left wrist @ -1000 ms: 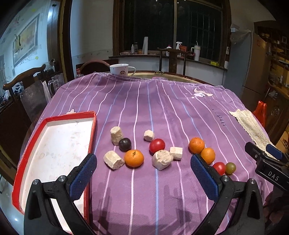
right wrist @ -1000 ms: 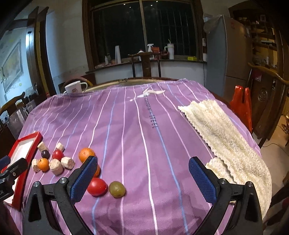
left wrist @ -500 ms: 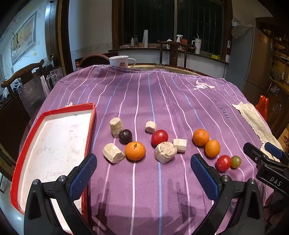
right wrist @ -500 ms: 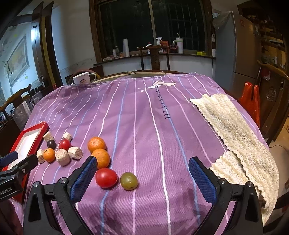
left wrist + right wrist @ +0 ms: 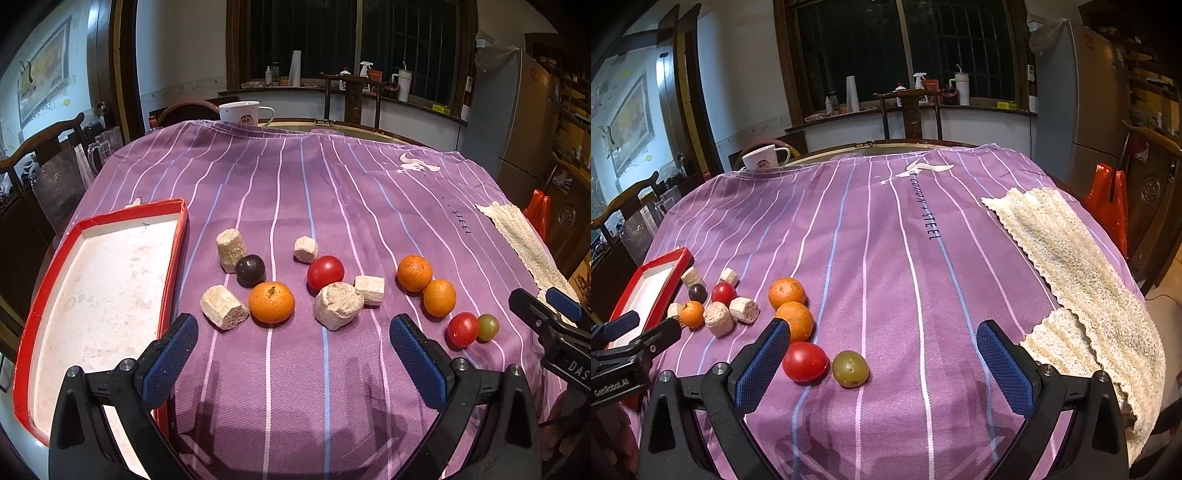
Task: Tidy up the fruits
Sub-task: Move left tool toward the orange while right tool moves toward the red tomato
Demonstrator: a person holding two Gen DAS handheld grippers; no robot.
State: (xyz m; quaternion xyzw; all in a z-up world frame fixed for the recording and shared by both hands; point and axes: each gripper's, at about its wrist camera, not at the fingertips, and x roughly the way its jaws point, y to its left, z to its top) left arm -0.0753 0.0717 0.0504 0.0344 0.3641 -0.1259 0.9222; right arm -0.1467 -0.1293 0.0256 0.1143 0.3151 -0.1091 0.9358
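Observation:
Fruit lies loose on a purple striped cloth. In the left wrist view, an orange [image 5: 271,302], a dark plum [image 5: 250,270] and a red tomato [image 5: 325,272] sit among several beige cork-like chunks [image 5: 337,305]. Two more oranges [image 5: 414,273], a small red tomato [image 5: 462,329] and a green grape [image 5: 488,327] lie to the right. A red-rimmed white tray [image 5: 173,258] stands empty at the left. My left gripper [image 5: 293,354] is open, just short of the orange. My right gripper [image 5: 882,363] is open, with the red tomato [image 5: 805,361] and green grape [image 5: 850,369] between its fingers.
A cream knitted towel [image 5: 1082,273] drapes over the table's right edge. A white mug [image 5: 242,113] stands at the far edge. Wooden chairs [image 5: 40,147] ring the table, and a fridge [image 5: 1078,99] stands behind at the right.
Both grippers have moved forward and lower toward the fruit, which now looks nearer in each view. Nothing was picked up, and both stay open.

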